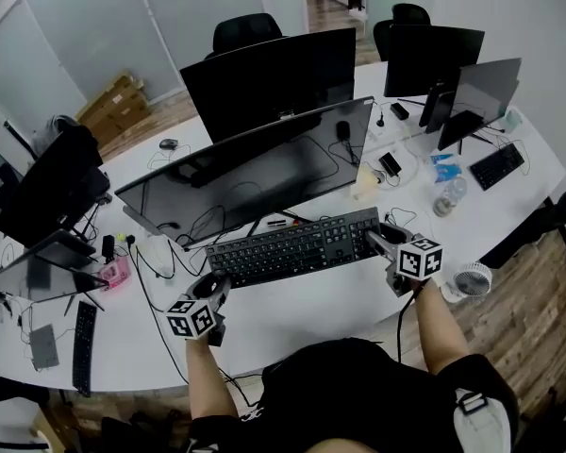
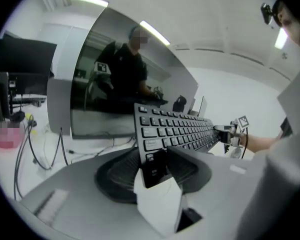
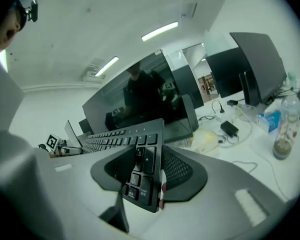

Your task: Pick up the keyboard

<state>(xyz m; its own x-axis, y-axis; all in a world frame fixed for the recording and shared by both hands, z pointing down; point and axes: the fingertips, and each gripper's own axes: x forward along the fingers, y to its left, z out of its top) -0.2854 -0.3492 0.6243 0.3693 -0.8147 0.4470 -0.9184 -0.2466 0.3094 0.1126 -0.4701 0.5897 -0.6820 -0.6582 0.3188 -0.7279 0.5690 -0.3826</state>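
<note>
A white, curved counter (image 1: pixel 292 314) is taking up the middle of an office, with wood flooring (image 1: pixel 524 300) showing past its right edge and pale partition walls standing behind; two black chairs (image 1: pixel 245 28) are sitting at its far side, and cardboard boxes (image 1: pixel 118 102) are lying on the floor at the upper left. A large dark monitor (image 1: pixel 255 163) is leaning over the counter with a second one (image 1: pixel 269 78) standing behind it; cables are trailing across the white top; a water bottle (image 1: pixel 448 196), a second keyboard (image 1: pixel 497 165) and a small fan (image 1: pixel 472 279) are resting toward the right.

The keyboard (image 1: pixel 292 248) is hanging above the counter, just in front of the large monitor, running roughly level from left to right; the left tool (image 1: pixel 212 286) is clamping its left end and the right tool (image 1: pixel 382 241) is clamping its right end. In each gripper view the jaws are pressing on the board's short edge, with the keys stretching away toward the other tool.
</note>
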